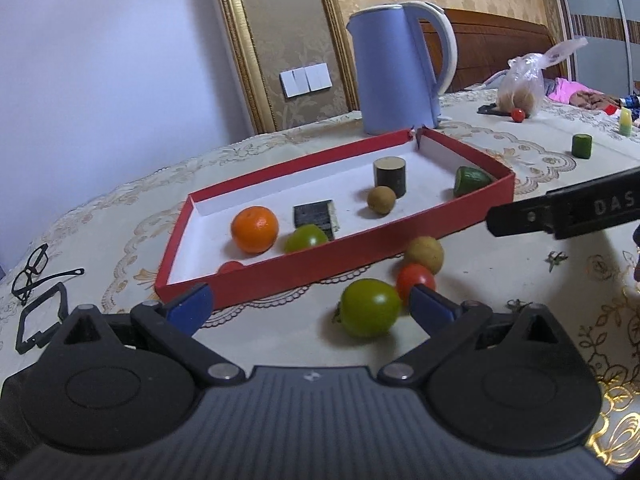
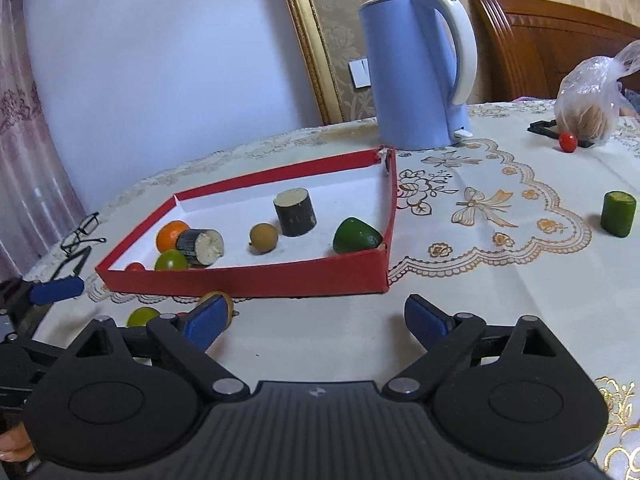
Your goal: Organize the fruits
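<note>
Red tomato (image 1: 415, 279) beside green tomato (image 1: 370, 307)

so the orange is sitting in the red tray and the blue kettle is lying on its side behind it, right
Not quite. The orange does sit in the red tray, and the blue kettle is behind the tray, but it stands upright on its base, not on its side. The left wrist view shows this plainly, and the right wrist view agrees.
</note>
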A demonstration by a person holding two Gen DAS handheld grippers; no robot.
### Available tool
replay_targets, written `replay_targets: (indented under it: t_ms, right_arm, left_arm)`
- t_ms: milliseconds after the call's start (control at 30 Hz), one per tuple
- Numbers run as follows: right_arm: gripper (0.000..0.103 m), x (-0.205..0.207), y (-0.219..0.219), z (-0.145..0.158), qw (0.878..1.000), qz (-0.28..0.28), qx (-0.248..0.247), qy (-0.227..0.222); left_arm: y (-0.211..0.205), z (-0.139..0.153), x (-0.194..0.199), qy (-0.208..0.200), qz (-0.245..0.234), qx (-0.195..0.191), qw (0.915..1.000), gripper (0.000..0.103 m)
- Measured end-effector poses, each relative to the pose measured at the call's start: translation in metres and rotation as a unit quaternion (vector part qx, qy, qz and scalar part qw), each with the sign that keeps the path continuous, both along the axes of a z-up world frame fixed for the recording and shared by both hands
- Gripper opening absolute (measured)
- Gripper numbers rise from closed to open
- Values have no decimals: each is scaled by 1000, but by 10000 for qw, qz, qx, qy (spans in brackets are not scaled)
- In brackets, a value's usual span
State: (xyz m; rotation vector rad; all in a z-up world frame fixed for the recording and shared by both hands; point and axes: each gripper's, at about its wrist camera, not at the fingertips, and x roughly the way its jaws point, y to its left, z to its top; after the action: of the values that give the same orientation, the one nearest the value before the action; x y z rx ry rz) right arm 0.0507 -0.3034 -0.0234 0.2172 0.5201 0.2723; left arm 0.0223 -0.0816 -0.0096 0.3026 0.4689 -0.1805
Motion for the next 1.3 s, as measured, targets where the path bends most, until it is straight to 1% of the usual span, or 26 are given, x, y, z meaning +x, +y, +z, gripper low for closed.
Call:
replay_targets:
  t_ms: [67,100,133,200,267,433,467,500,533,600,667,733,800,867,933,967,1033,1067,1133,1167,1200,1267,1300]
  right_arm:
    - [96,0,1,0,10000,-40,-58,2]
    - [96,0,1,0,10000,-48,-69,0]
    - [96,0,1,0,10000,-49,-71,1]
    - [96,0,1,0,10000,-42,-66,18]
    - [96,0,1,0,10000,-41,-75,19]
    - [96,0,2,0,10000,-25,-75,21]
    - [96,0,2,0,10000,-21,-73,19]
    - [96,0,2,0,10000,-16,-70,16]
    - [96,0,2,0,10000,-8,-67,11]
    - [96,0,2,0,10000,15,-61,2]
    - [96,0,3,0,10000,23,-61,-4]
    - [96,0,3,0,10000,52,-55,-18]
    - [96,-2,4,1,9999,137,-44,-94]
    - [96,-8,9,4,9990,294,-120,-300]
    - [96,-17,20,7,9959,613,-389,-539]
    - [96,-23,30,8,9923,819,-653,-668]
    - [96,-33,51,9,9831,1036,-1230,-875]
    - [95,-36,60,9,9788,1109,-1447,-930]
    - [95,-37,72,8,9737,1293,-1635,-924]
    - [89,-38,77,8,9713,1388,-1694,-924]
    - [85,-38,82,8,9690,1457,-1765,-926]
    - [71,-37,87,7,9654,1596,-1873,-867]
    - [68,-35,89,6,9641,1640,-1920,-820]
  left_arm:
    - [-4,-2,-1,2,-30,73,10000,101]
    - [-6,-3,-1,0,-47,129,9999,91]
    - [-6,-4,-1,19,-71,161,9998,87]
    - [-6,-5,-1,62,-112,137,9998,86]
    - [-5,-4,0,96,-151,71,9998,82]
    - [0,-4,4,311,-316,-185,9988,60]
    - [2,-4,5,359,-357,-260,9984,58]
    - [3,-4,6,401,-395,-324,9979,51]
    - [5,-4,7,458,-446,-401,9971,42]
    - [7,-5,9,602,-498,-498,9957,31]
    - [9,-5,9,612,-462,-567,9954,31]
    - [13,-3,8,522,-372,-691,9955,31]
    - [20,0,6,378,-170,-842,9956,31]
    - [28,3,5,213,178,-1010,9945,31]
    - [35,4,6,95,616,-1061,9924,30]
    - [38,4,8,79,832,-1094,9905,30]
    - [45,5,9,51,1170,-1152,9864,30]
    - [48,5,10,21,1311,-1176,9844,30]
    - [52,6,9,-42,1548,-1196,9807,30]
    - [54,6,10,-38,1597,-1218,9796,30]
    - [56,7,11,-14,1612,-1236,9792,30]
    - [56,6,14,58,1626,-1224,9791,30]
    - [56,6,14,64,1651,-1203,9789,30]
